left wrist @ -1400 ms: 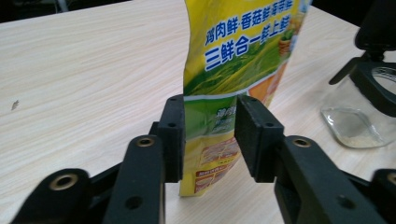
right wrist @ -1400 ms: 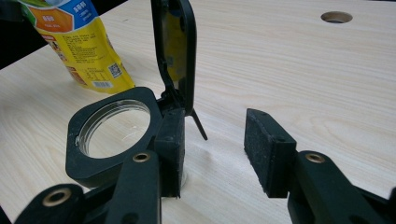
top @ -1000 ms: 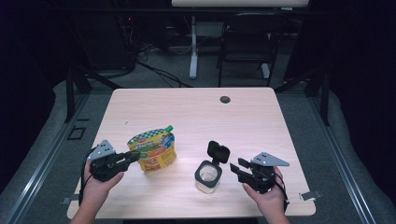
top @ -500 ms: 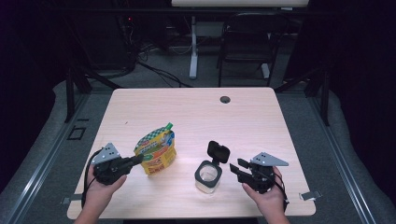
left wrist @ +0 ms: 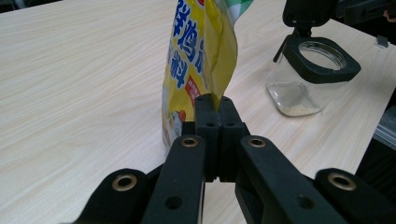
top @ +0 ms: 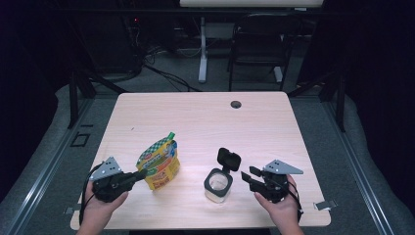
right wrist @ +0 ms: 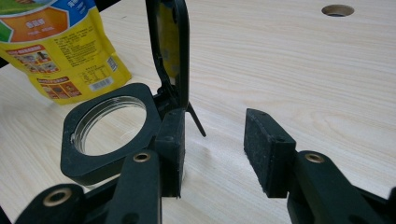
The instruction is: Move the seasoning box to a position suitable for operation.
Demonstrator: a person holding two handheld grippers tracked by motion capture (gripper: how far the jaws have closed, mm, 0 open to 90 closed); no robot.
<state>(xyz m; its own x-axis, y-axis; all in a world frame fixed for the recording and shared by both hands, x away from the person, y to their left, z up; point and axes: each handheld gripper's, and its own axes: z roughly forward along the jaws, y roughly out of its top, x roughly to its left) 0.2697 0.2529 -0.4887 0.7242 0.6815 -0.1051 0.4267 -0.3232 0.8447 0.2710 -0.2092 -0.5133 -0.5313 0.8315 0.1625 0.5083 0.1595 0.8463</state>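
The jaws of the left gripper are clamping a thin side edge of the yellow seasoning pouch, having just closed onto it; in the left gripper view the two pads are meeting on the pouch seam. The jaws of the right gripper are standing apart, released, with bare desk showing between the pads; the left pad is sitting just beside the black collar of the glass jar, and whether it is touching cannot be told.

The pouch is sitting near the front left of the desk, its long axis tilting up and away from the person, with the green spout pointing toward the far right. The jar is standing upright to the right of the pouch, apart from it, with its hinged black lid swung up and open and a little pale powder lying in the bottom.

Open desk is lying behind both items up to the far edge, where a round cable hole is sitting. The surface is pale wood grain. Beyond it, a chair and loose cables are standing on grey floor in a dark room.
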